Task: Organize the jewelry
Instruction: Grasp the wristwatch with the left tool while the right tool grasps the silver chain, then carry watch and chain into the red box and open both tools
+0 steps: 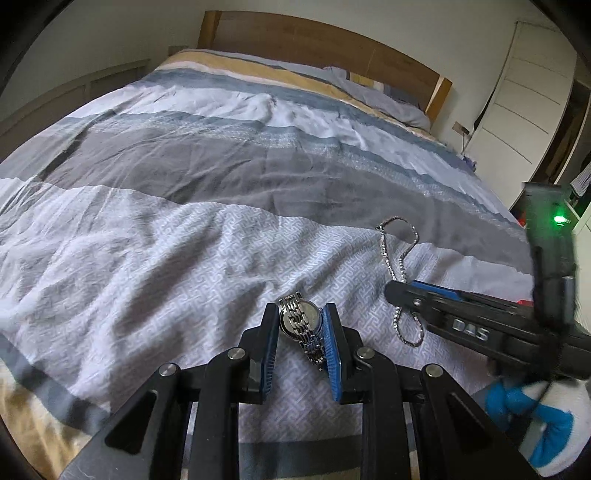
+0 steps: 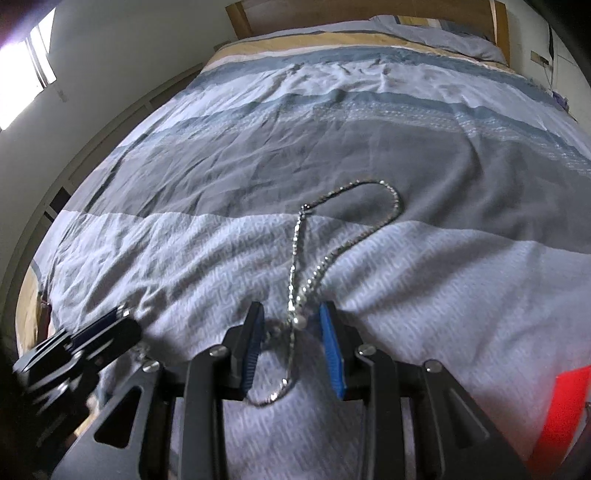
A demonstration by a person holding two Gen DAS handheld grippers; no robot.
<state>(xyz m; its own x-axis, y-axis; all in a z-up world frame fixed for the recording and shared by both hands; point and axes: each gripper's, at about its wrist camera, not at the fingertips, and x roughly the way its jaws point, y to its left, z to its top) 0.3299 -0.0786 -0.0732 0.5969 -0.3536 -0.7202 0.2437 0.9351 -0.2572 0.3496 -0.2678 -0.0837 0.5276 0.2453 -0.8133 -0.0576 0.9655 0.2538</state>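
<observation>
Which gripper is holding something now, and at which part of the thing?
The left gripper holds the silver watch by the sides of its round case. The right gripper straddles the chain necklace, jaws apart, gripping nothing.

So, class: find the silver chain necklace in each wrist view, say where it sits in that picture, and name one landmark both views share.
Left wrist view: the silver chain necklace lies right of centre on the bedspread, running under the right gripper.
Right wrist view: the necklace lies at centre, its near loop between that gripper's open fingers.
Shared landmark: the wooden headboard at the top.
</observation>
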